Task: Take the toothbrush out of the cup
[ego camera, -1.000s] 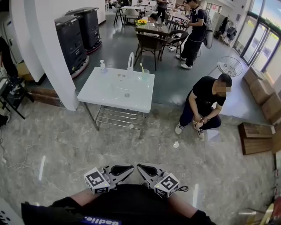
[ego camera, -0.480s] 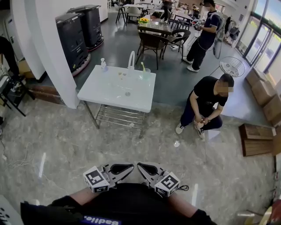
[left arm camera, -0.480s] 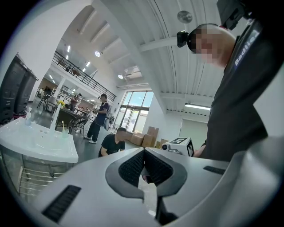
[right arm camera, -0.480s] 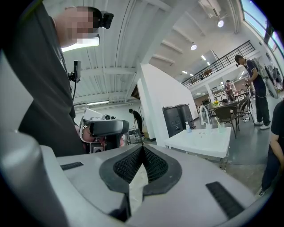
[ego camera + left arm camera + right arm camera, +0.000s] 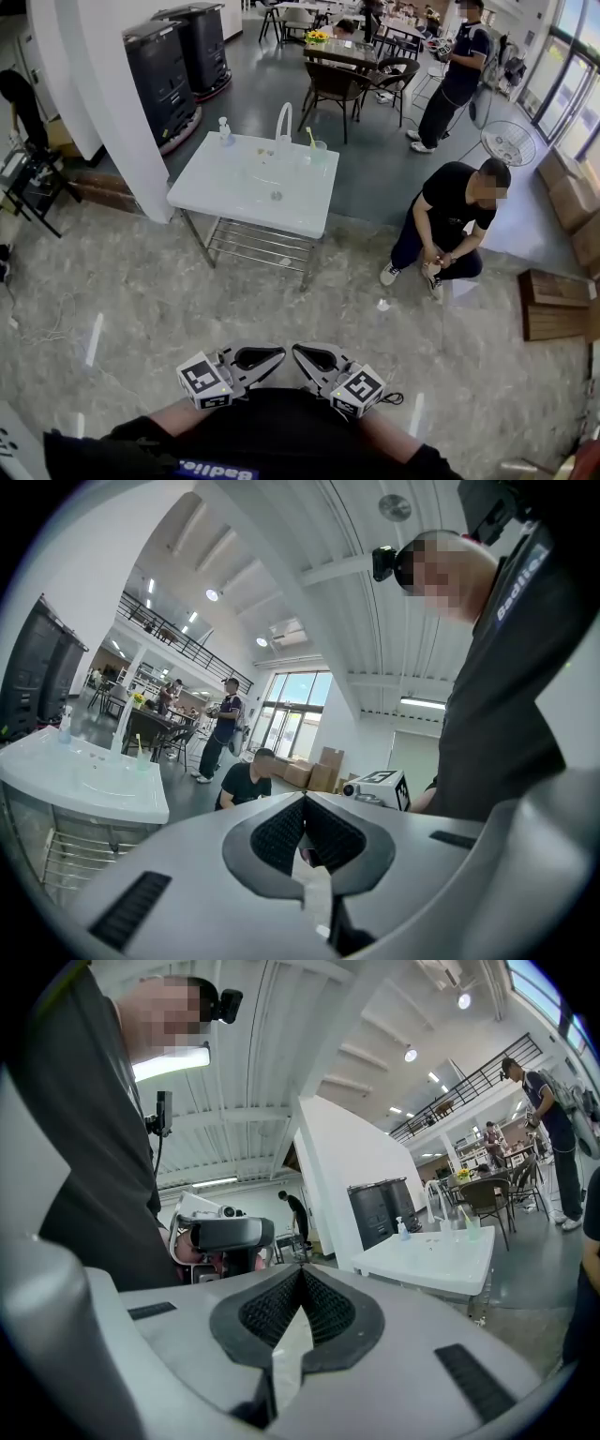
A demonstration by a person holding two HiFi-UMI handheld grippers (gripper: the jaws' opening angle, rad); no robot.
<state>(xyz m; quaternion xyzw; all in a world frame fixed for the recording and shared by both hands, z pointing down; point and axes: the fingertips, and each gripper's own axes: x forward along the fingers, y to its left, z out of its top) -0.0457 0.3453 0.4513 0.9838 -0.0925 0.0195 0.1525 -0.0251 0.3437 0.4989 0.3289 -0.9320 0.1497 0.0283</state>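
Note:
A clear cup (image 5: 320, 147) with a yellow-green toothbrush (image 5: 310, 139) standing in it sits at the far right corner of a white sink table (image 5: 239, 202), far ahead of me across the floor. The cup also shows small in the left gripper view (image 5: 142, 759) and the right gripper view (image 5: 472, 1227). My left gripper (image 5: 279, 354) (image 5: 303, 799) and right gripper (image 5: 297, 352) (image 5: 302, 1269) are held close to my body, tips pointing at each other. Both are shut with nothing between the pads.
A faucet (image 5: 281, 122) and a soap bottle (image 5: 225, 131) stand on the table. One person crouches to its right (image 5: 450, 225); another stands behind (image 5: 459, 75). Black bins (image 5: 164, 80), café chairs (image 5: 337, 89) and wooden pallets (image 5: 553, 305) ring the marble floor.
The sink table has slid down and nearer in the head view as I move toward it. The standing person has shifted right. Both grippers stay shut by my body.

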